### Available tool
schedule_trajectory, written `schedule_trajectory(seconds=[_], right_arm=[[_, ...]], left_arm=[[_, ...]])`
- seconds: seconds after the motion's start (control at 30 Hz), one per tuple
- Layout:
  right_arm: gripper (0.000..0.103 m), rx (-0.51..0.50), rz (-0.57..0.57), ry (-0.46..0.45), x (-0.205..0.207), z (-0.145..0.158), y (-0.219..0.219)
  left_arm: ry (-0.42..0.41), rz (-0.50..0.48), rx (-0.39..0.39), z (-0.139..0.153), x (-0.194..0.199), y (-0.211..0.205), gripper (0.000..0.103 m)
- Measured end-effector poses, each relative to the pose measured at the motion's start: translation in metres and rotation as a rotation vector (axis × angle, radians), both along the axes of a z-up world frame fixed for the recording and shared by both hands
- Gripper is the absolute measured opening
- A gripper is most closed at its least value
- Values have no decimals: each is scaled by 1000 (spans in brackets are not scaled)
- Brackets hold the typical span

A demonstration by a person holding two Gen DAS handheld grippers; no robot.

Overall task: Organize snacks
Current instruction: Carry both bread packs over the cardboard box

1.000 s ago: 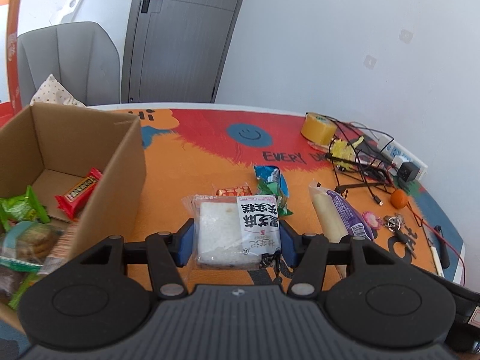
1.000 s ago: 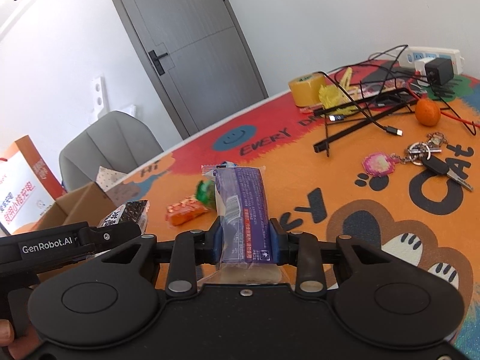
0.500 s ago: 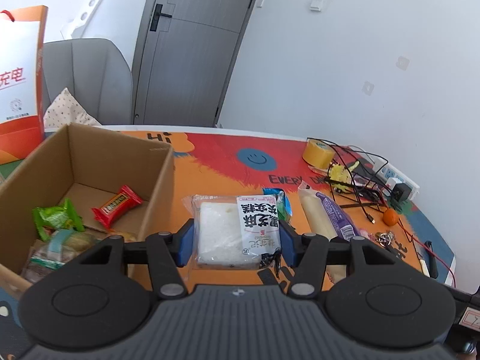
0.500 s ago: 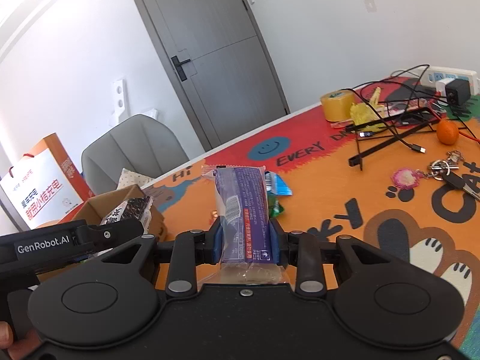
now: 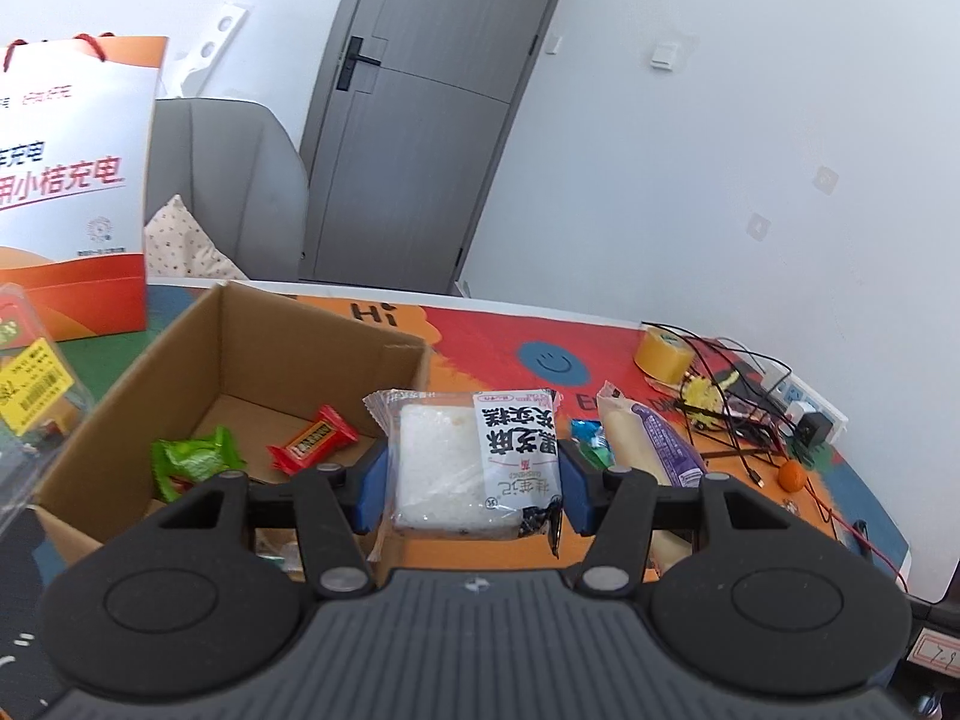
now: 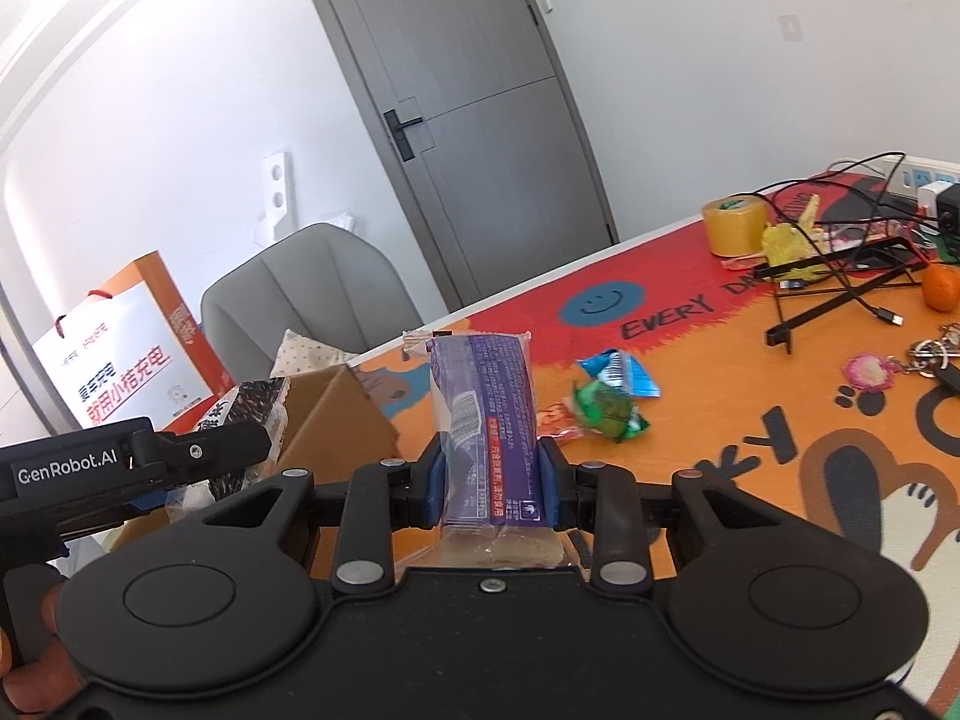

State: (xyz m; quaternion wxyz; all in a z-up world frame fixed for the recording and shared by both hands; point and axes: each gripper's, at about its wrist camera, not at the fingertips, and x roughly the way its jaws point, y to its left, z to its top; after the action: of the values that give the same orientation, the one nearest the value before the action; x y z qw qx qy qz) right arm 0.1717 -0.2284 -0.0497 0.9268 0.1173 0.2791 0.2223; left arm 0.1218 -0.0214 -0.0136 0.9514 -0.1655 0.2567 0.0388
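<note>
My left gripper (image 5: 472, 480) is shut on a clear packet of white rice cake with a black-lettered label (image 5: 456, 462), held above the right wall of the open cardboard box (image 5: 324, 315). Inside the box lie a green packet (image 5: 192, 462) and a red candy bar (image 5: 312, 441). My right gripper (image 6: 492, 474) is shut on a long purple-wrapped roll (image 6: 483, 408), held upright over the orange mat just right of the box (image 6: 342, 420). A blue packet (image 6: 618, 375), a green packet (image 6: 606, 411) and an orange packet (image 6: 555, 420) lie on the mat beyond it.
A yellow tape roll (image 6: 735, 225), tangled cables with a black stand (image 6: 840, 288), a small orange fruit (image 6: 939, 288) and keys (image 6: 936, 354) crowd the table's right end. An orange-and-white paper bag (image 5: 72, 180), a grey chair (image 5: 228, 180) and a clear plastic container (image 5: 30, 372) are beside the box.
Both grippers have risen and moved left towards the box, each still gripping its snack. More of the box's inside and the paper bag have come into the left wrist view.
</note>
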Motion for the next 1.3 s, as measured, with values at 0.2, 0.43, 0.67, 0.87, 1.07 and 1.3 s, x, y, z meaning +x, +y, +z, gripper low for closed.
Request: schedule_trajectory(seconds=[0.2,0.43,0.67,0.87,1.07,1.3], right_arm=[[31,7,39,-7,-2,3,18],[31,2,92,-4,-5,8,43],[31,-19,122,-16,-6,13,68],[31,-33,154,-12,-2,12,91],[31,-38,184,-7,5,12,111],[32,-29,198,2,11,13,132]], left_arm=[[-7,45,-10,1,-7,23,55],[-10,102,-43,-3,-12,55,55],[8,142,-67,-9,-10,80,57],[12,181,-68,-10,-13,96,63],[-3,197,-65,-5,-22,108,69],[-3,226,-65,-3,-27,120,72]])
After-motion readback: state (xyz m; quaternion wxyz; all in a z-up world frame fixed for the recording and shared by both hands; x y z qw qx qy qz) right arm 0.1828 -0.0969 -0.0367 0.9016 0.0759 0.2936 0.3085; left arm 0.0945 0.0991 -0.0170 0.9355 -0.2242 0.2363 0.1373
